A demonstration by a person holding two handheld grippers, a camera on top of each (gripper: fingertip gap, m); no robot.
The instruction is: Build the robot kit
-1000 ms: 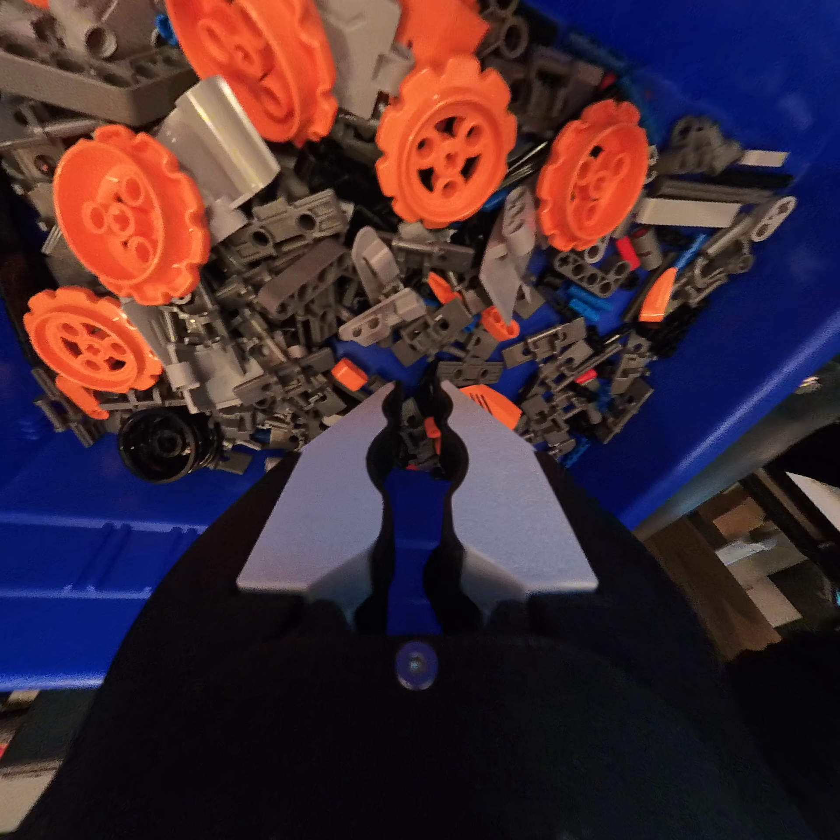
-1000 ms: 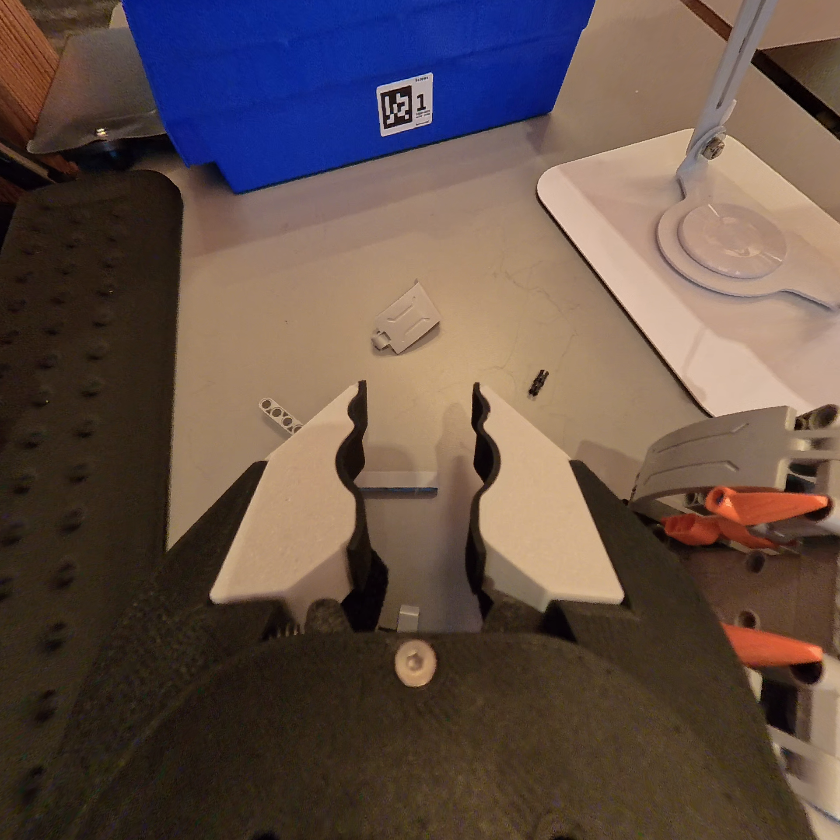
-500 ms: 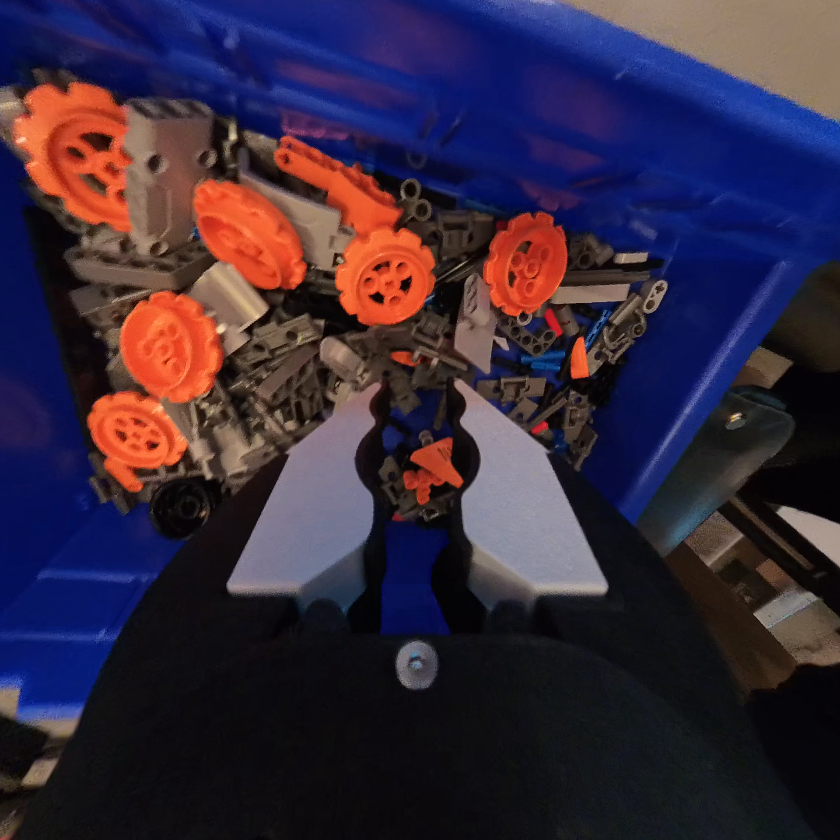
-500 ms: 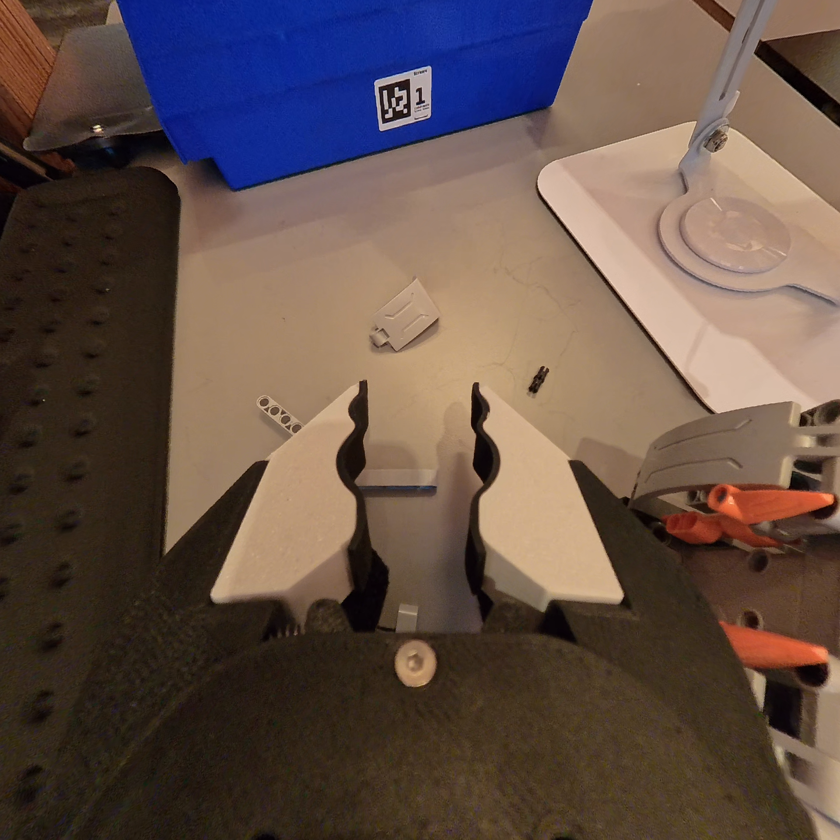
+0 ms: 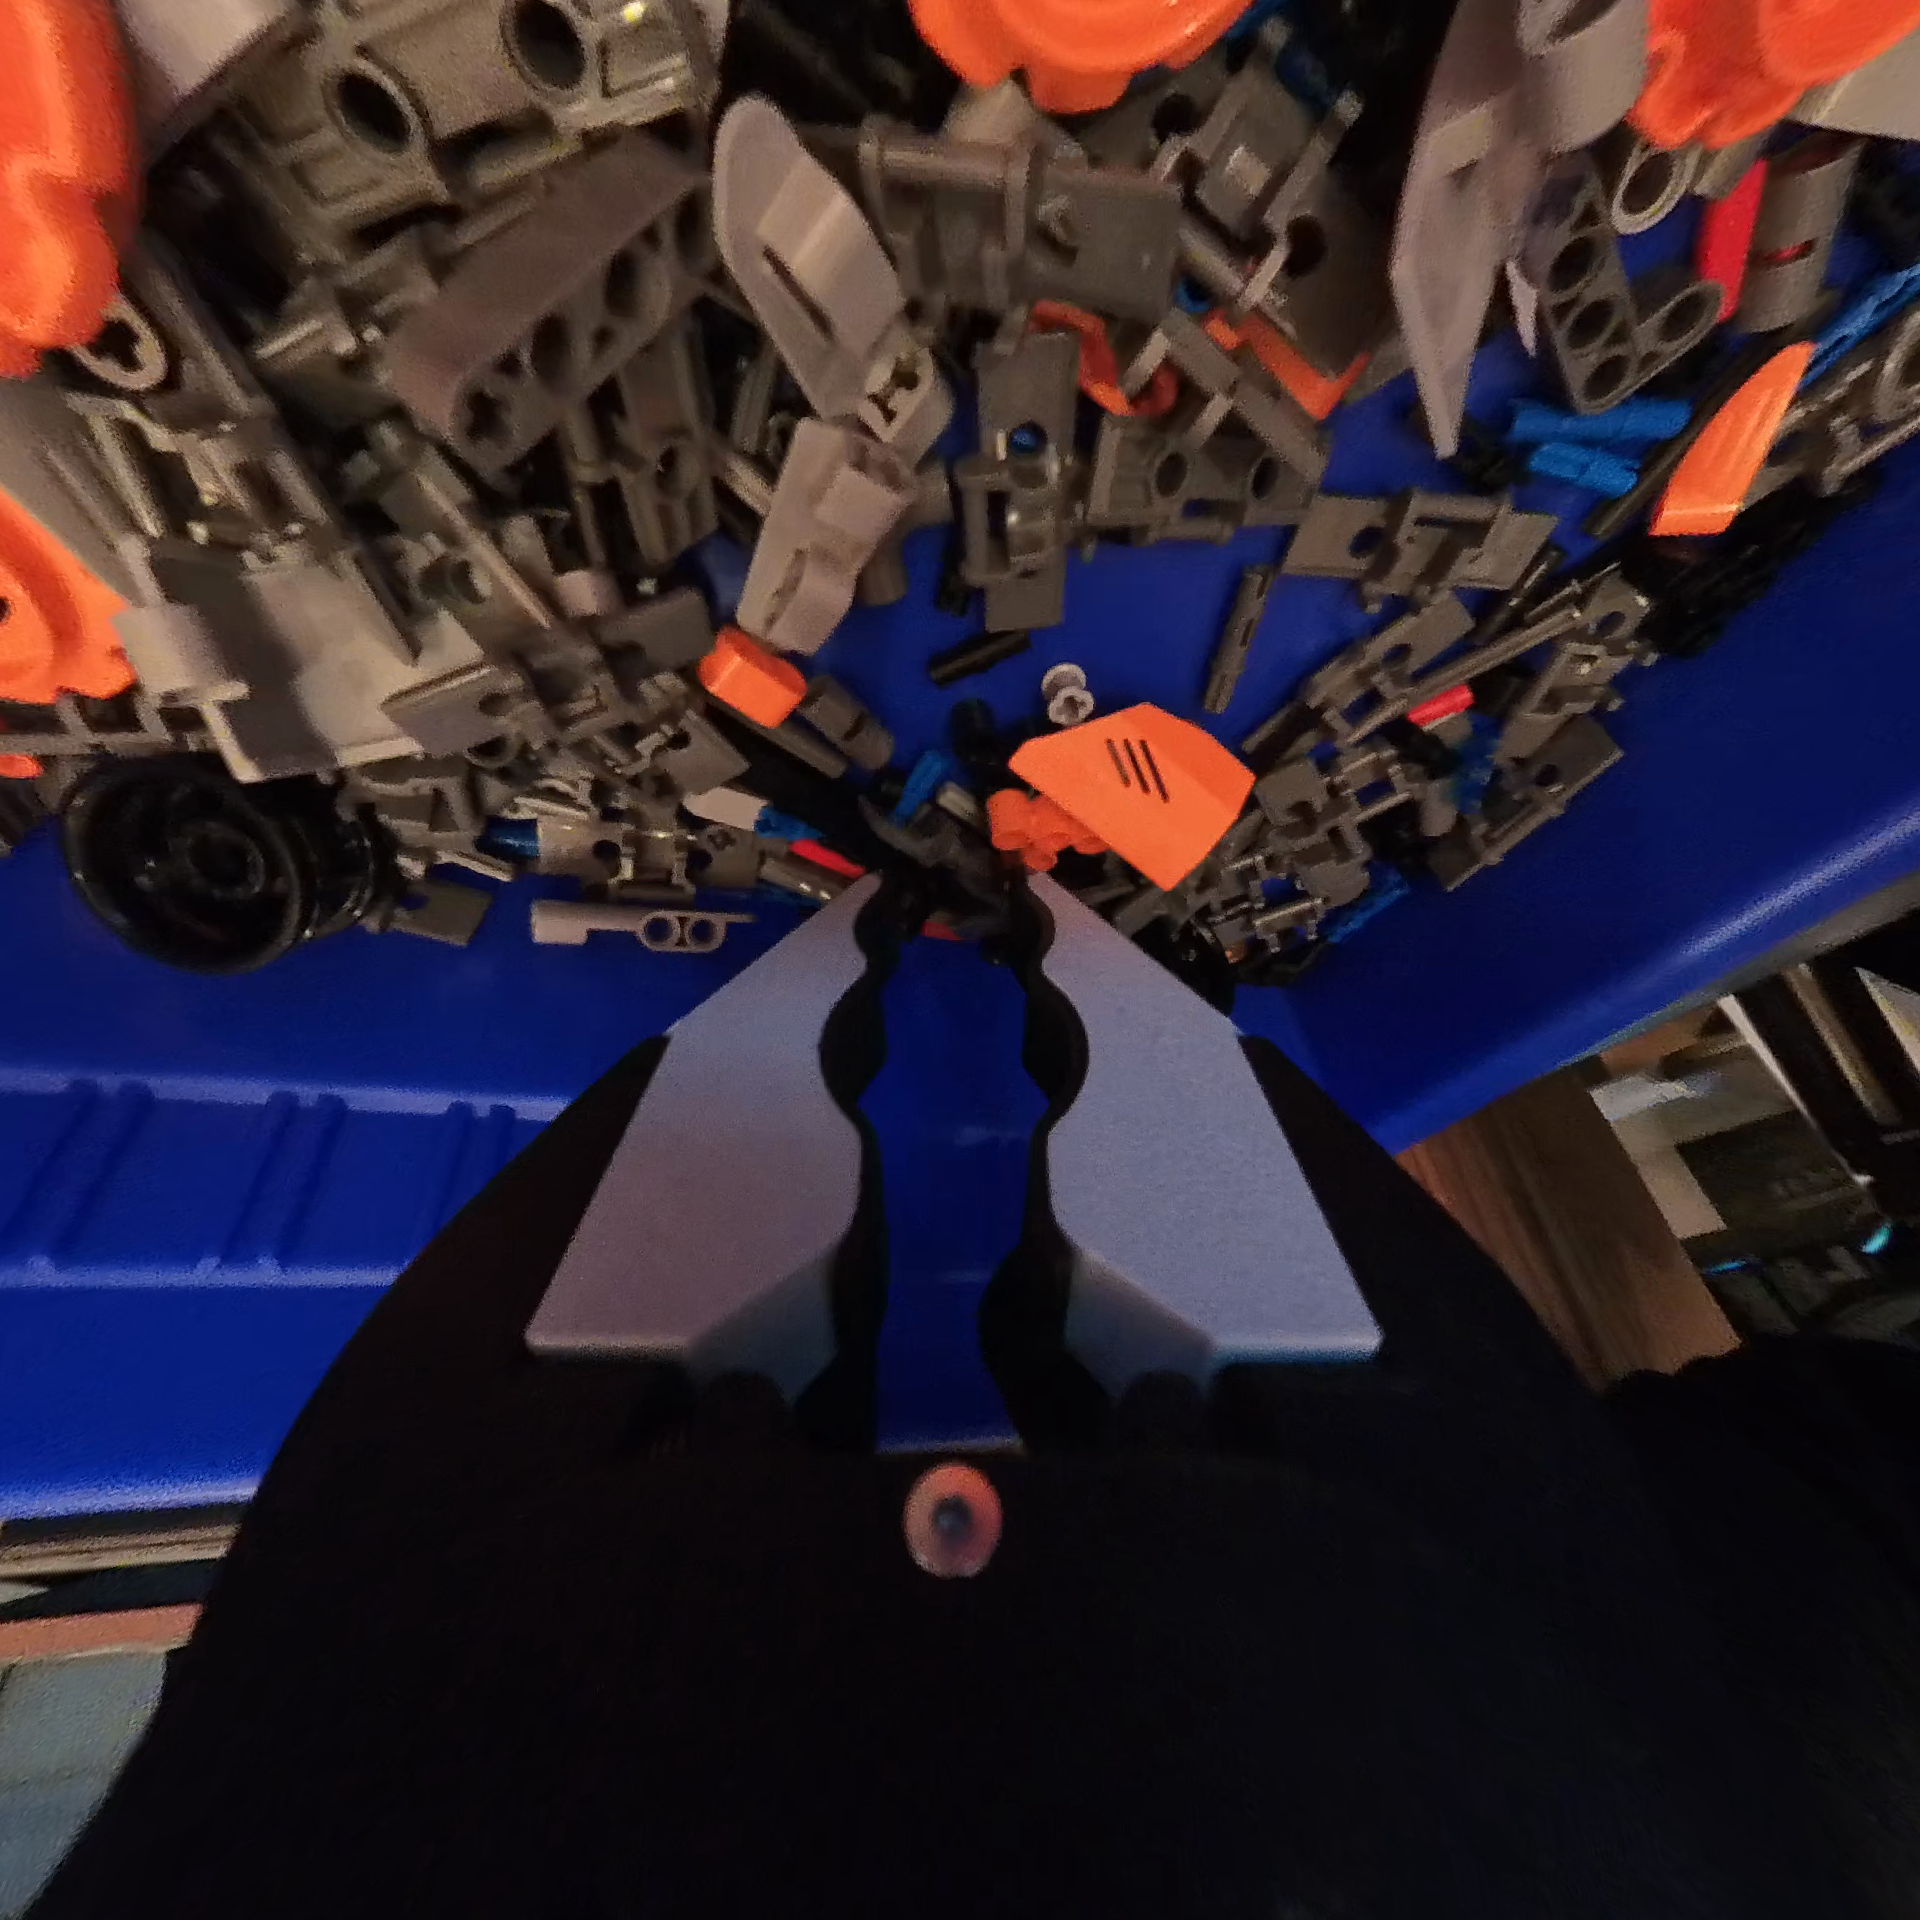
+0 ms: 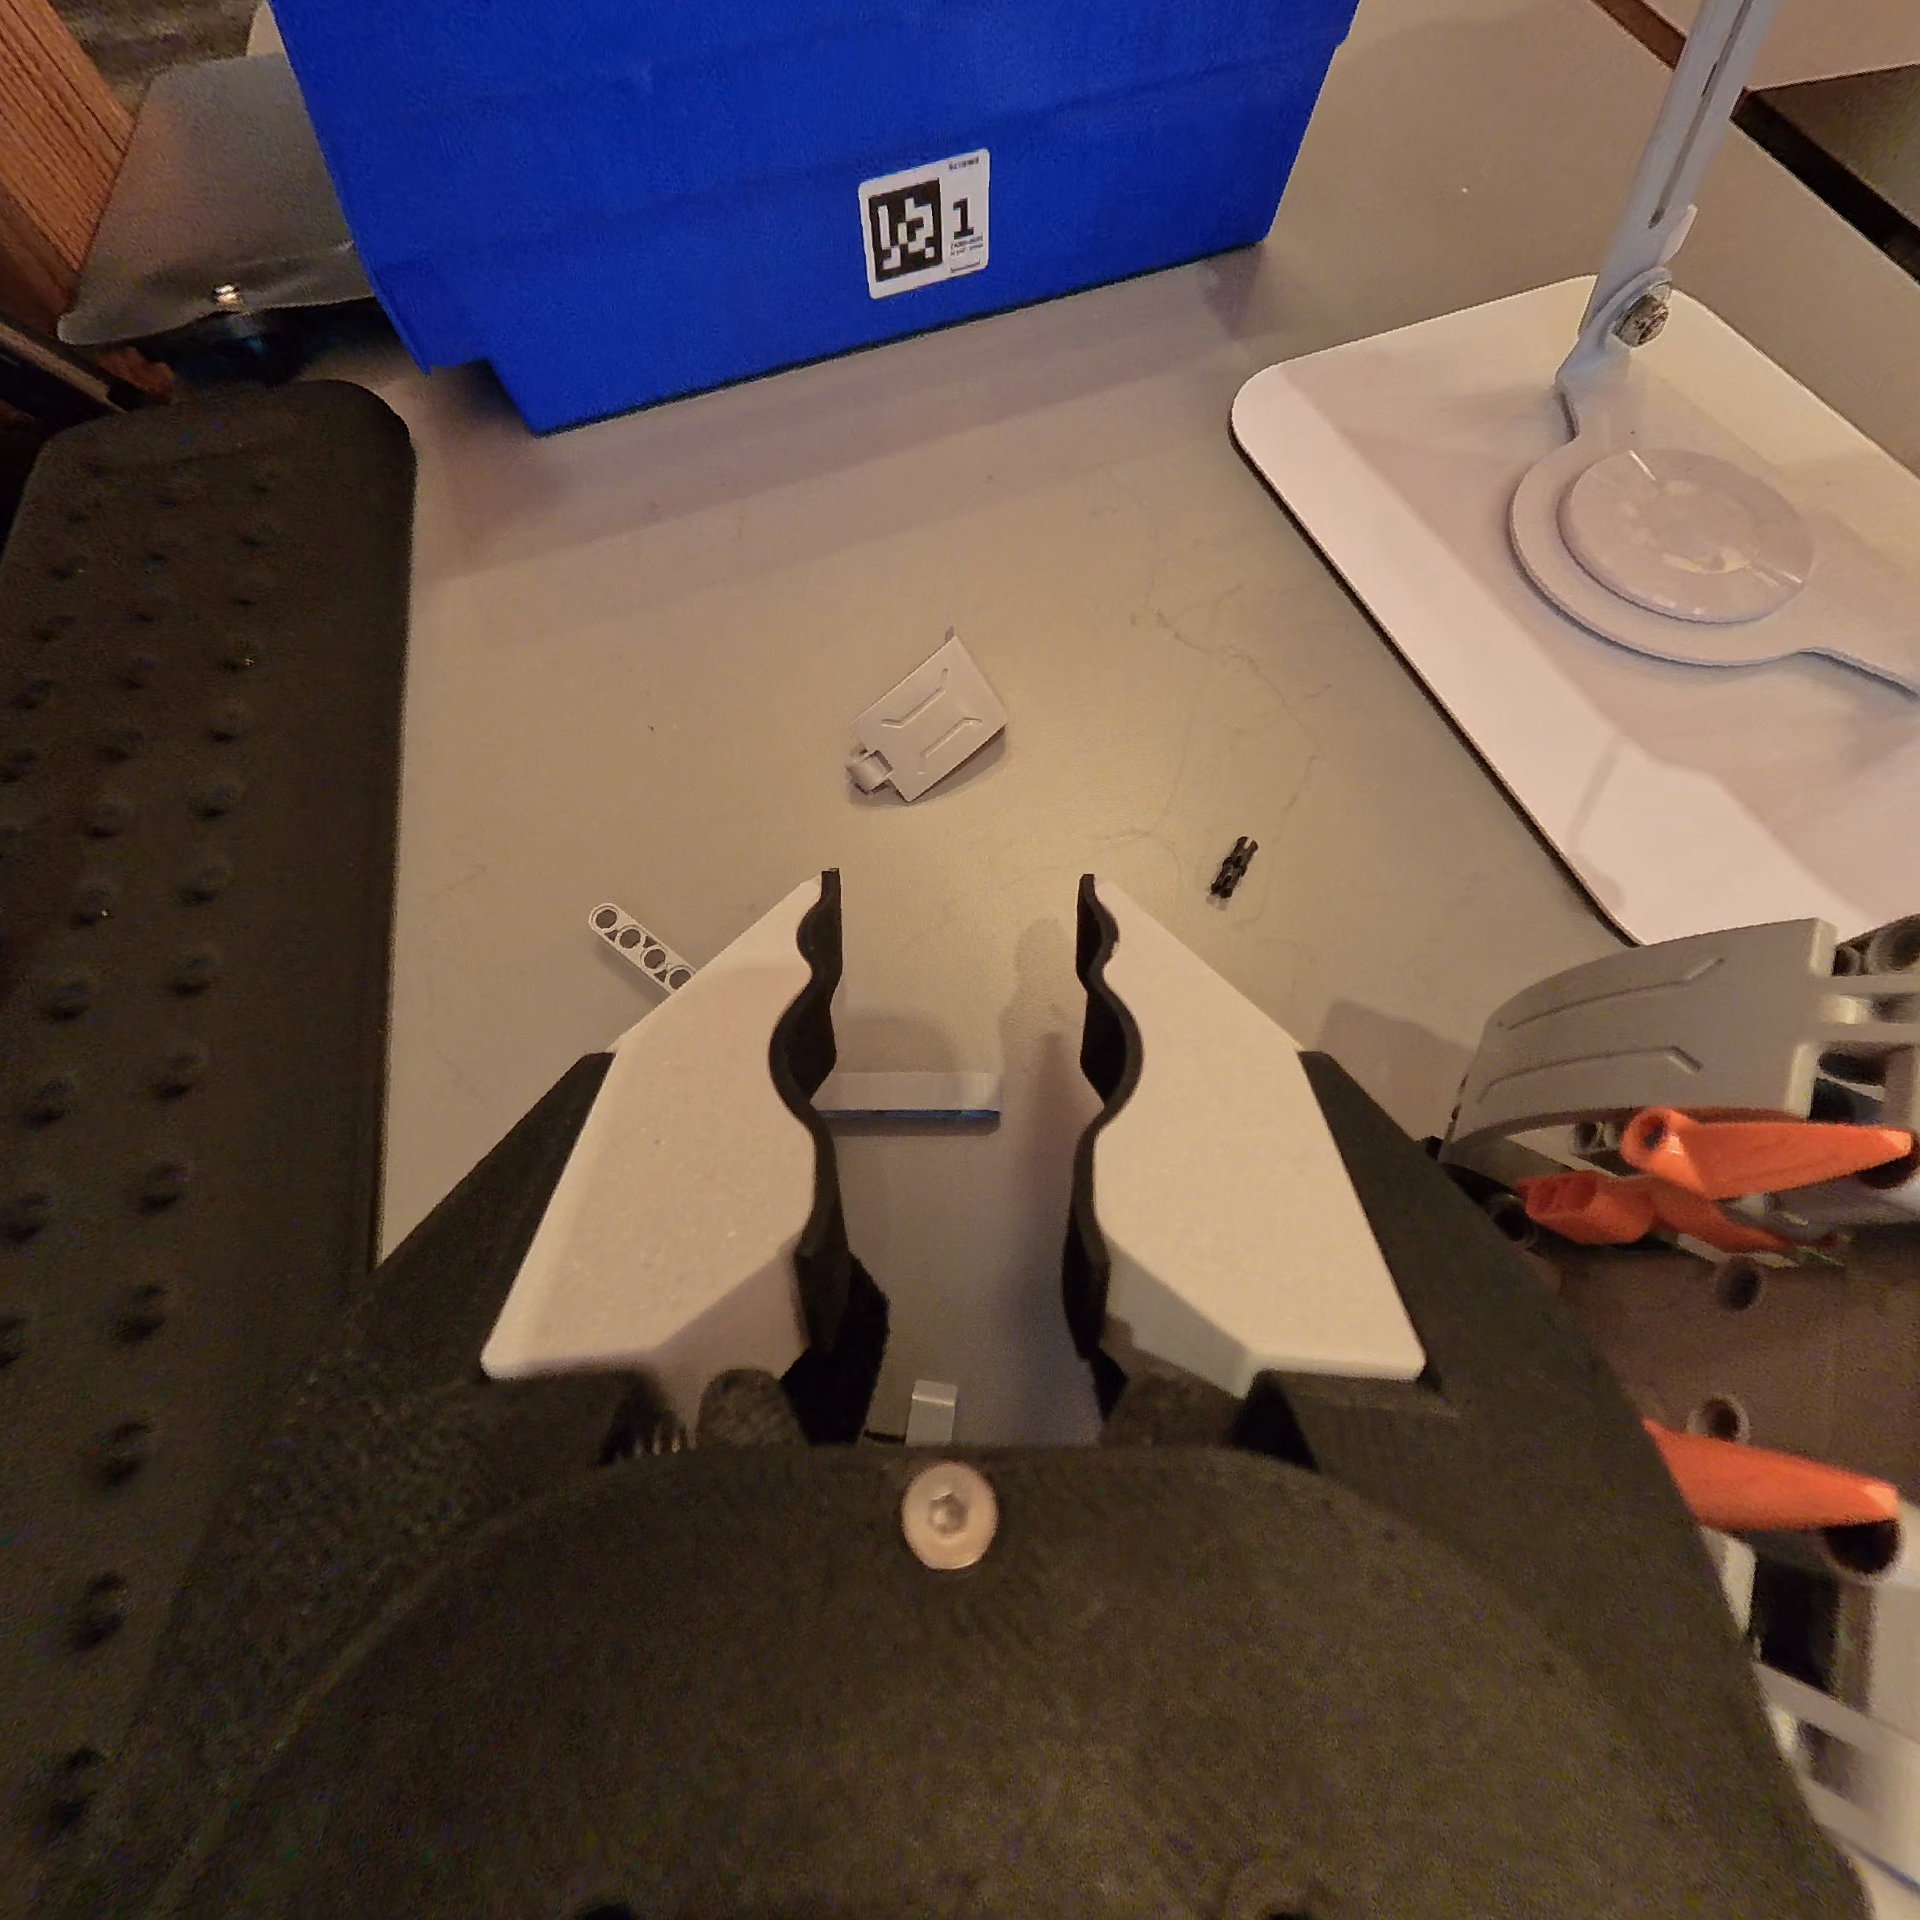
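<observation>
Both tools gape: left tool (image 5: 948,902) touching black pieces (image 5: 940,852), right tool (image 6: 954,899) above table (image 6: 727,623).

The left gripper (image 5: 948,894) points down into the blue bin (image 5: 312,1195), its two pale fingers (image 5: 727,1143) angled toward each other, with a narrow gap between the wavy black pads. Its tips are buried among small dark pieces on the bin's floor, just beside an orange panel (image 5: 1132,784); whether they grip anything cannot be told. The right gripper (image 6: 954,888) hangs low over the grey tabletop (image 6: 727,623), well short of the bin's outer wall, pointing toward it. Its jaws stand wide apart and level, with nothing between them.
</observation>
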